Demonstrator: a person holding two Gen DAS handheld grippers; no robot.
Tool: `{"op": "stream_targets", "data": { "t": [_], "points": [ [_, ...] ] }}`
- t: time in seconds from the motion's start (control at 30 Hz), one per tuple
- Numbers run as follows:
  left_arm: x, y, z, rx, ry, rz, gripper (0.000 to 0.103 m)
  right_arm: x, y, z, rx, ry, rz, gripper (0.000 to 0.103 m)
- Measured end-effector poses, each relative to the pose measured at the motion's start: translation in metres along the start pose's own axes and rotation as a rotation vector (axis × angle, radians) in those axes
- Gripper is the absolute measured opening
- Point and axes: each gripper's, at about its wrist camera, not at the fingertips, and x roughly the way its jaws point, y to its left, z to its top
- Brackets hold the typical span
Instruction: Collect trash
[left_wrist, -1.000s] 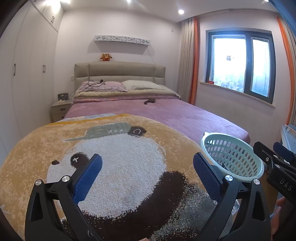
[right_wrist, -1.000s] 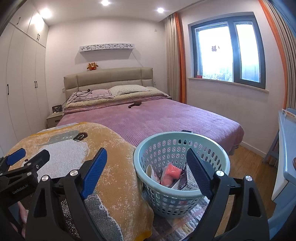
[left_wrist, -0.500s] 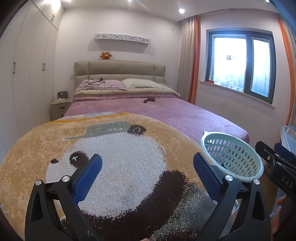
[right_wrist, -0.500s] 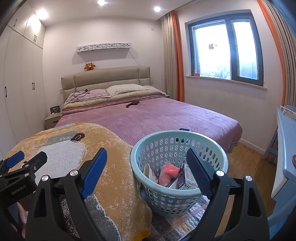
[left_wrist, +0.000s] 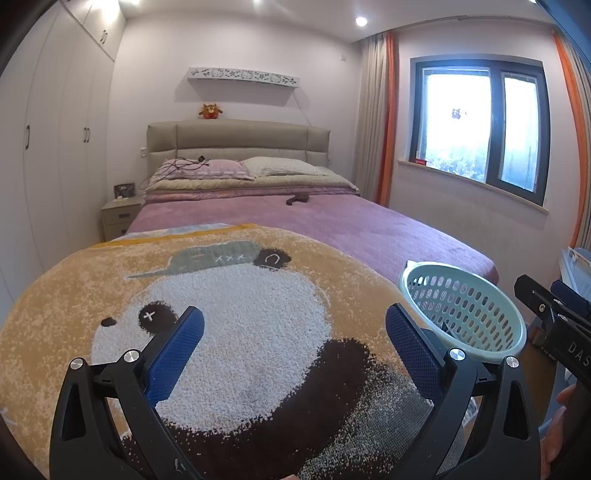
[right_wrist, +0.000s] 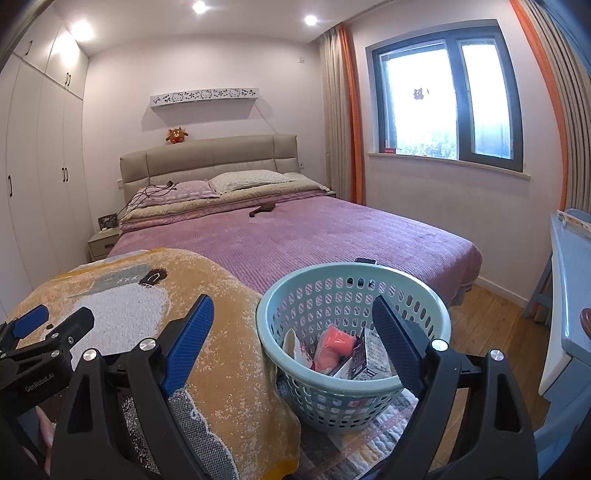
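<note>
above the panda blanket (left_wrist: 236, 332) the left claw (left_wrist: 295, 343) hangs with its two blue pads spread wide and nothing between them. off to its right the right claw (right_wrist: 291, 336) is spread just as wide, empty, its pads framing one pale green basket (right_wrist: 314, 295) that stands on the floor against the blanket's edge. inside the basket lies the trash: one pink-red crumpled piece (right_wrist: 334, 345), one printed carton (right_wrist: 364, 363) partly hidden behind the right pad, and one white scrap (right_wrist: 291, 341); what lies deeper cannot be made out. beyond, one bed (right_wrist: 332, 236) with a purple cover carries two pillows (right_wrist: 247, 179), a black cable and one small dark object (right_wrist: 262, 209) too far off to identify. one plush toy (right_wrist: 177, 135) sits on the headboard. a blue cabinet (right_wrist: 569, 295) is cut off at the right edge.
</note>
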Motion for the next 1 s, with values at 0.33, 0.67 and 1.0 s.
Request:
{"op": "stream_targets", "data": {
  "t": [0.33,0.67,1.0],
  "points": [
    [-0.0002,-0.0002,0.0005,0.007,-0.004,0.000,0.096,0.0000,0.0004,0.0000,-0.004,-0.001,0.003,0.083],
    [0.0001,0.0002,0.0010,0.006,-0.002,0.001,0.096,0.0006,0.0011,-0.0004,-0.002,0.005,0.003,0.083],
    [0.0000,0.0005,0.0011,0.005,-0.003,0.002,0.096,0.0019,0.0018,-0.0006,-0.001,0.007,0.004,0.083]
  ]
}}
